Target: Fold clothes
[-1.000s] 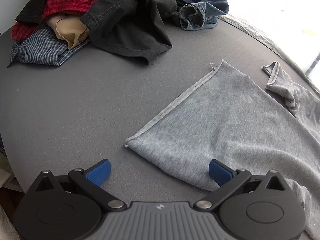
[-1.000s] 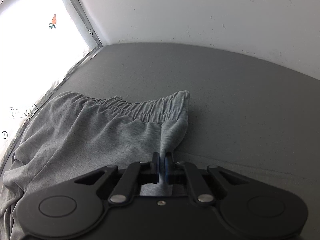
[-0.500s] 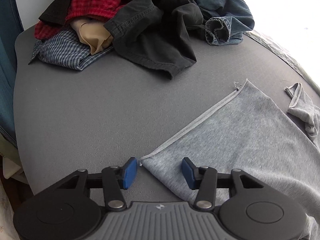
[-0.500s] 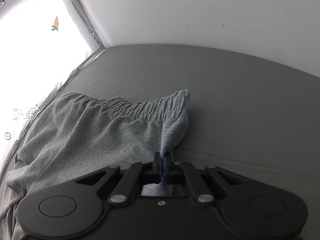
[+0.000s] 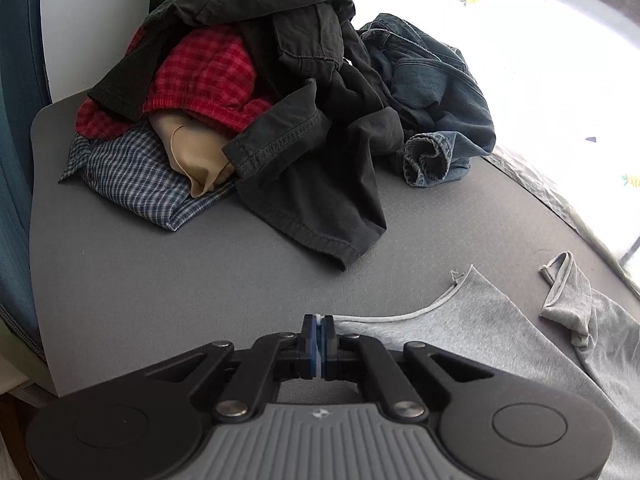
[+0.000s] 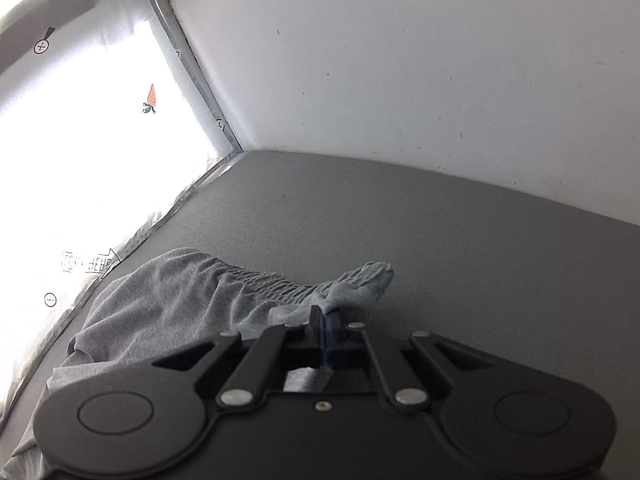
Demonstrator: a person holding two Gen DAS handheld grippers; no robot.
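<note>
Left gripper (image 5: 318, 330): jaws have just been closing and now stand pinched together on the hem corner of the grey shorts (image 5: 500, 344); a sliver of pale hem shows between the blue pads.
Grey shorts, leg end: spread flat on the grey table (image 5: 160, 288) to the right of the left gripper, with a second leg (image 5: 568, 300) crumpled further right.
Unfolded pile (image 5: 280, 100): black, red-check, blue-check, tan and denim garments heaped at the table's far side, well apart from the shorts.
Grey shorts, waist end: gathered elastic waistband (image 6: 260, 280) lies on the table near the bright curtain edge.
Right gripper (image 6: 326, 320): jaws fully closed on the waistband corner, cloth bunched over the pads.
Step in hand: both near corners are gripped and appear raised off the table; judged the start of the first fold.
Next move: likely calls for carrying both corners together over to the far edge, keeping the cloth taut between them so the fold lands square.
</note>
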